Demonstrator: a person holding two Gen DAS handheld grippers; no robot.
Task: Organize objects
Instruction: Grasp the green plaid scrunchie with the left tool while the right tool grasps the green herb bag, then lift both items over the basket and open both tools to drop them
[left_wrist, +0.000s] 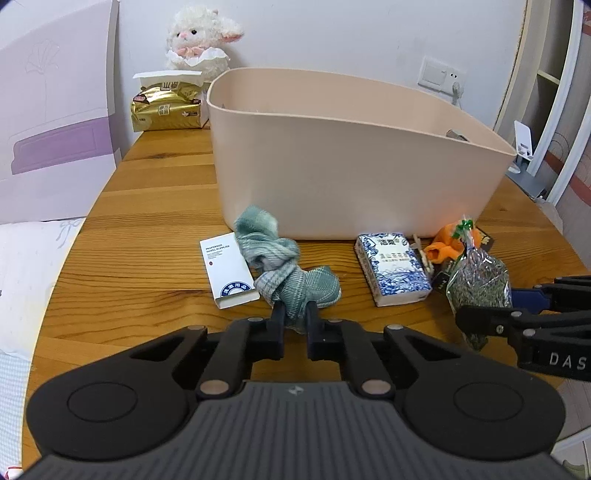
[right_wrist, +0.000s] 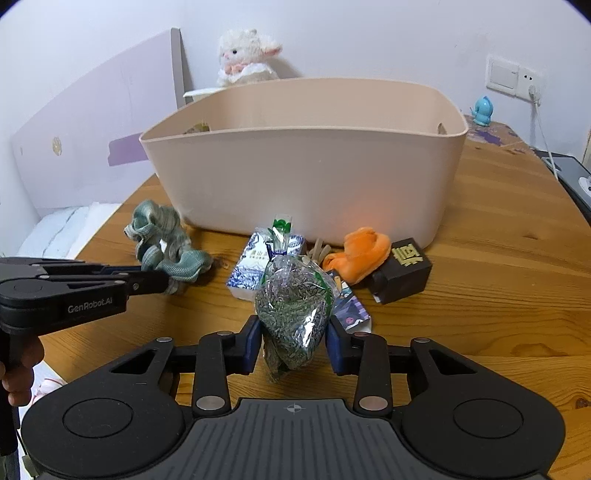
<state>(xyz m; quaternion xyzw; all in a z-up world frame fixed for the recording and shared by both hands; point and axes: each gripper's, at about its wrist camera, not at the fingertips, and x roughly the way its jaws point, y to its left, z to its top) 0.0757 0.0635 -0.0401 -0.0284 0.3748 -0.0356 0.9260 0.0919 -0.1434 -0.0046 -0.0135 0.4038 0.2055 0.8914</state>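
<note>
Two grippers (left_wrist: 295, 317) (right_wrist: 293, 341) (both clamped)

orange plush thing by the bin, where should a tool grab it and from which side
Grip the orange plush across its raised, rounded hump, coming from above. It lies slumped on the table, pressed against the black box on one side and the beige bin behind, so a side approach looks blocked. Its soft body should squeeze between the fingers.

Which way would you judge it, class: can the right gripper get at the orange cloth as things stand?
Probably not yet: the right gripper is shut on the clear bag of dried leaves, and the orange cloth lies beyond it, beside the black box.
</note>
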